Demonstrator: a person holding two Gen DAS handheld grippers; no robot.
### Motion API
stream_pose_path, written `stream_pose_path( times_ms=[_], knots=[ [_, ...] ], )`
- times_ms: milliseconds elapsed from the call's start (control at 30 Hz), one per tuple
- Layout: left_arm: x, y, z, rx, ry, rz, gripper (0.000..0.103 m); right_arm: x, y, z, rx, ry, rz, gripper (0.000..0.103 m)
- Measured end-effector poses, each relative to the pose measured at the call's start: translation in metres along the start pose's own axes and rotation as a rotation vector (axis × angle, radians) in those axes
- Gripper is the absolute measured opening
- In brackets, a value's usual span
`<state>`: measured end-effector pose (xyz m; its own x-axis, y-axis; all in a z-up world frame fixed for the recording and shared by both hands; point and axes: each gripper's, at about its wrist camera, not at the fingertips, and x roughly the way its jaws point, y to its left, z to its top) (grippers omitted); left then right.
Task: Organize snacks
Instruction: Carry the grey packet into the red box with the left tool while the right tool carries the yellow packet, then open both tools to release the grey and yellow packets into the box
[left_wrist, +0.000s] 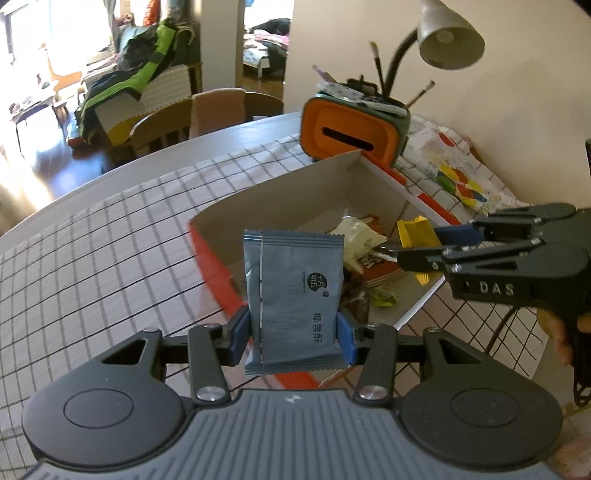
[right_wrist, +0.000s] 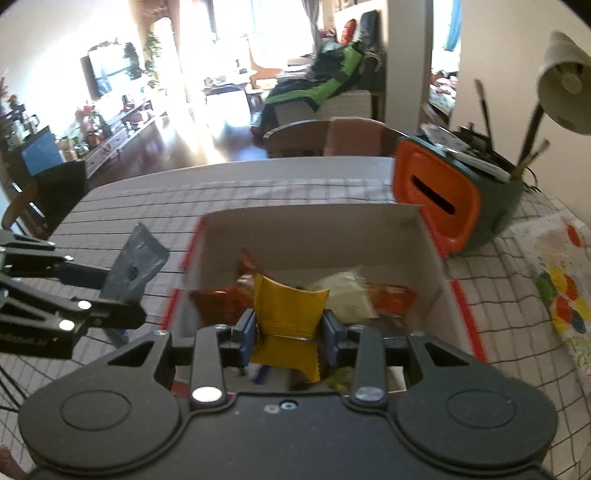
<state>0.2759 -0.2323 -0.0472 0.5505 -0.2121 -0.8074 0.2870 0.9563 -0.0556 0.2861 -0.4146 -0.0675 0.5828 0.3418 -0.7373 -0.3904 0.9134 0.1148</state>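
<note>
Blue pads (left_wrist: 347, 338) pinch grey packet (left_wrist: 293, 299) beside box rim (left_wrist: 214, 254).

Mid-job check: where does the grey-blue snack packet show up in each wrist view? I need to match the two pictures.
Left wrist: grey-blue snack packet at centre, upright, clamped in the left gripper.
Right wrist: the same packet at left edge, tilted, beside the box.
Shared landmark: orange tissue holder behind the white box.

- Grey snack packet (left_wrist: 293, 295): smooth foil-like film, dull sheen.
- Yellow wrapper (right_wrist: 288, 314): glossy, creased foil.
- Cardboard box (left_wrist: 280, 184): matt inner walls.
- Checked tablecloth (left_wrist: 110, 240): matt woven cloth.
- Left gripper (left_wrist: 293, 334): matt black plastic, bright metal pivot pins.
</note>
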Motion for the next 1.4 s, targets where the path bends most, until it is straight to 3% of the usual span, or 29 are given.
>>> stream_pose_path(
  times_ms=[333, 767, 1133, 1400],
  knots=[
    [0.055, -0.036, 0.018, 0.081, 0.078, 0.005, 0.048, 0.03, -0.044, -0.004, 0.025, 0.057, -0.067, 0.035],
    [0.109, -0.053, 0.031, 0.133, 0.155, 0.009, 0.048, 0.074, -0.069, -0.007, 0.043, 0.163, -0.099, 0.035],
    [0.12, -0.059, 0.029, 0.161, 0.177, -0.002, 0.048, 0.078, -0.07, -0.011, 0.06, 0.184, -0.079, 0.036],
    [0.109, -0.054, 0.029, 0.15, 0.148, -0.013, 0.051, 0.066, -0.066, -0.011, 0.081, 0.163, -0.056, 0.039]
  ],
)
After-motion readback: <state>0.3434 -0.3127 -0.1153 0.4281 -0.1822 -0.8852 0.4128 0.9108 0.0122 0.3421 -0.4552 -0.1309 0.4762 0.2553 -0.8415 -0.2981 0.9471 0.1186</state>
